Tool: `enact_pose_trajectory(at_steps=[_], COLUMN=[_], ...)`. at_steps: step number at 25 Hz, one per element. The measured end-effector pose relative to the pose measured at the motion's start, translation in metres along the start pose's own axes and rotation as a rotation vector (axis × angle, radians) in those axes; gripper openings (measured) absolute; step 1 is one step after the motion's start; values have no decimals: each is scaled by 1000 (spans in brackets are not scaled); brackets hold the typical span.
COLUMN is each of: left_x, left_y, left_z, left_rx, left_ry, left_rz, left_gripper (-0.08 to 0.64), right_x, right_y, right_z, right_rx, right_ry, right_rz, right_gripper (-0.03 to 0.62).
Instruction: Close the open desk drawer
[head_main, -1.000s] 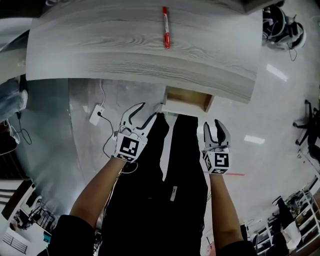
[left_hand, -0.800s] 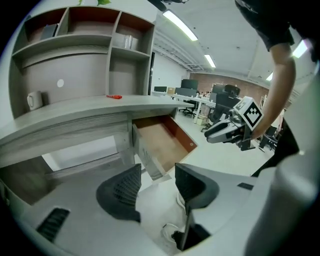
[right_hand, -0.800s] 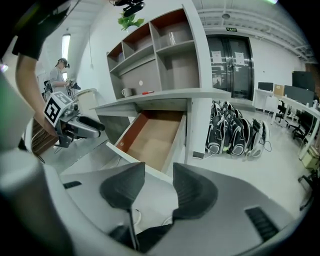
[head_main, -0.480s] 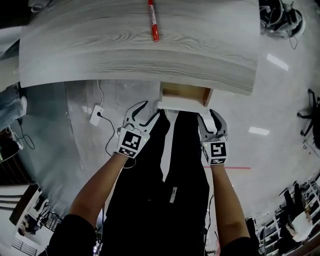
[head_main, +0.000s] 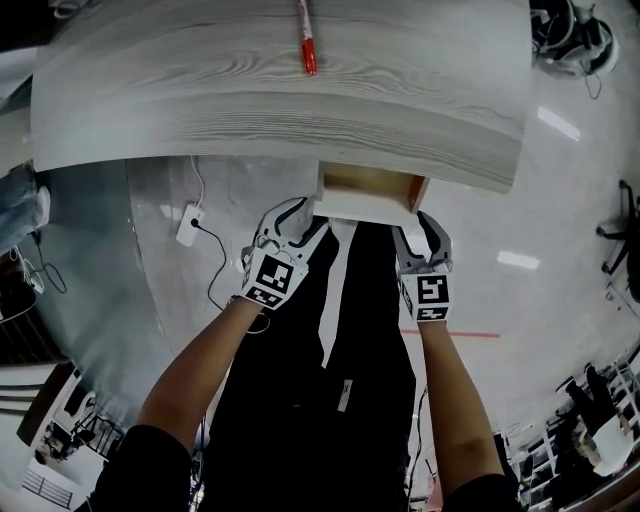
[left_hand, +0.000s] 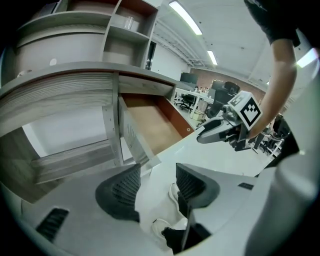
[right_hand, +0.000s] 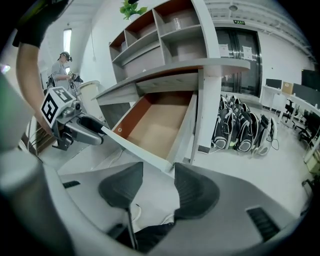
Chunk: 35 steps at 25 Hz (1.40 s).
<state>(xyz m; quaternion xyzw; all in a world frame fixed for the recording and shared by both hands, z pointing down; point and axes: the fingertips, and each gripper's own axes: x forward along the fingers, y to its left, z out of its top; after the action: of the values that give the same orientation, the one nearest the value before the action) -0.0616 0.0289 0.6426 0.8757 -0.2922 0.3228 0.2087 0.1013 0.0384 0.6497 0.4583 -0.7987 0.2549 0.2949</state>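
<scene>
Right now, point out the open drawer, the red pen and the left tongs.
open drawer (head_main: 362, 208): head view, on its white front panel.
red pen (head_main: 307, 42): head view, middle of its barrel.
left tongs (left_hand: 157, 172): left gripper view, midway between the open tips.

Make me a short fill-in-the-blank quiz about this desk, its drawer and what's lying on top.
1. A ___ marker lies on the desk top.
2. The drawer under the desk top stands ___.
3. Inside, the drawer holds ___.
Missing words: red; open; nothing.
</scene>
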Motion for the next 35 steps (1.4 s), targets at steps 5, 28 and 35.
enact_pose_trajectory(at_steps=[5, 28, 35], left_x=[13, 35, 46], left_y=[-3, 9, 13], left_z=[-2, -2, -7], left_rx=[-31, -236, -245], left_ry=[-7, -22, -5], left_rz=[18, 177, 200], left_gripper=[219, 219, 219], right_x=[6, 22, 36], right_y=[-2, -5, -9], right_z=[1, -11, -16], right_rx=[37, 274, 245], right_ry=[-14, -28, -5], right_rz=[-22, -158, -161], right_gripper=[198, 212, 227])
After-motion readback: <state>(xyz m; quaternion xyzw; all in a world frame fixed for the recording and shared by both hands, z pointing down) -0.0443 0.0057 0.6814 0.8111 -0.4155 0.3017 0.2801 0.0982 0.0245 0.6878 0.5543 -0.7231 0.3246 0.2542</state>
